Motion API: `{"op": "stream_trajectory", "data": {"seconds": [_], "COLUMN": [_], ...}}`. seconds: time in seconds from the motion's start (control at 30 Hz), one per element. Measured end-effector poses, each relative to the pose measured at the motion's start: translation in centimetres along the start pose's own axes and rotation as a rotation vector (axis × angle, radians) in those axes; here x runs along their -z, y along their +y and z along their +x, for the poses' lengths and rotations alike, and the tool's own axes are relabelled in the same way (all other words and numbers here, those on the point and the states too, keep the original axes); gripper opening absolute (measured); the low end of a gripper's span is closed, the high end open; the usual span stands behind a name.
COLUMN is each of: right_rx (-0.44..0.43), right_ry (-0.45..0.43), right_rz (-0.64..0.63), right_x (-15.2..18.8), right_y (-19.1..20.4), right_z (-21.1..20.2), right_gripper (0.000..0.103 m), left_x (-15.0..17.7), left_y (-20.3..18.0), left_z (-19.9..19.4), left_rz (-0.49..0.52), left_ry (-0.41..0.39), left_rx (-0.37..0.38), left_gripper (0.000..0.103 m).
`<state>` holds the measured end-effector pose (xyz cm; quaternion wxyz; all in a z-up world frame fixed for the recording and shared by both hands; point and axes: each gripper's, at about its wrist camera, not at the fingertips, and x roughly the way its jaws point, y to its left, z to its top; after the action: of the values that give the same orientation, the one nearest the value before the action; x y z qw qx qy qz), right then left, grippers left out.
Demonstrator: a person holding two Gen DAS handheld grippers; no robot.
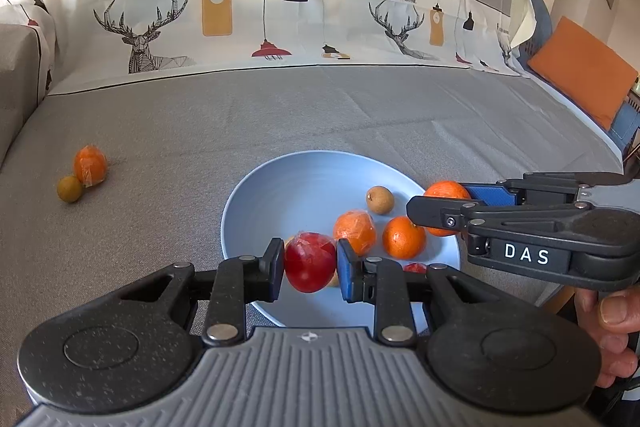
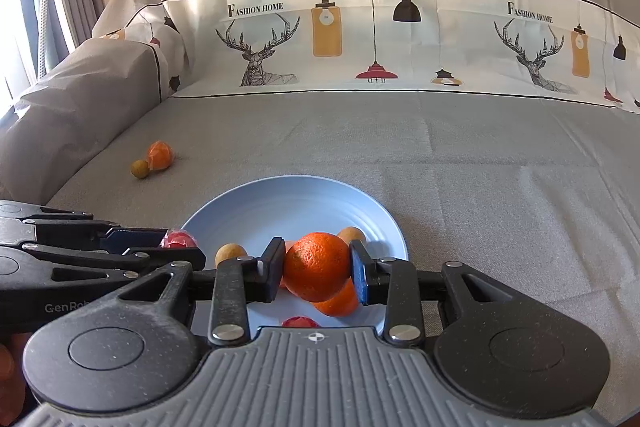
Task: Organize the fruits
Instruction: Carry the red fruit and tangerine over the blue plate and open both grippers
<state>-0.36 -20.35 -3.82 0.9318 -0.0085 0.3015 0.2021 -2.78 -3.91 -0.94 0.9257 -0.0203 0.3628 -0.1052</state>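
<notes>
Left tongs [image 1: 310,265] are clamped on a red fruit [image 1: 310,261] wrapped in clear film, held over the near rim of the blue plate [image 1: 280,187]. Right tongs [image 2: 316,267] are clamped on an orange [image 2: 316,265], also above the plate, toward its right side. On the plate lie a film-wrapped orange [image 1: 355,231], a bare orange [image 1: 403,237] and a small brown fruit [image 1: 380,199], all crowded to the right half.

Risks, as I judge them: the film looks slick, so the red fruit may slip or twist out sideways and miss the rim. The plate is shallow, so a round fruit let go from any height could roll off onto the grey sofa cover [image 1: 160,147], or knock its neighbours out. Both tongs work near each other and could collide.

Left of the plate, well apart, another wrapped orange [image 1: 90,165] and a small green-brown fruit [image 1: 70,189] wait, touching each other.
</notes>
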Motion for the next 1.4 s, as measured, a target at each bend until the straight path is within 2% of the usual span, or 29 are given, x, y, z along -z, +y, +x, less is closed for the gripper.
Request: {"op": "stream_trajectory", "data": {"seconds": [1.4], "right_rx": [-0.005], "right_ry": [0.010], "right_rz": [-0.024], "right_x": [0.38], "right_y": [0.54], "right_z": [0.17], "right_gripper": [0.036], "left_x": [0.07], "left_y": [-0.15], "left_z": [-0.01], "left_rz": [0.008], "left_ry": [0.000], "left_rx": [-0.007], "left_gripper": [0.030]}}
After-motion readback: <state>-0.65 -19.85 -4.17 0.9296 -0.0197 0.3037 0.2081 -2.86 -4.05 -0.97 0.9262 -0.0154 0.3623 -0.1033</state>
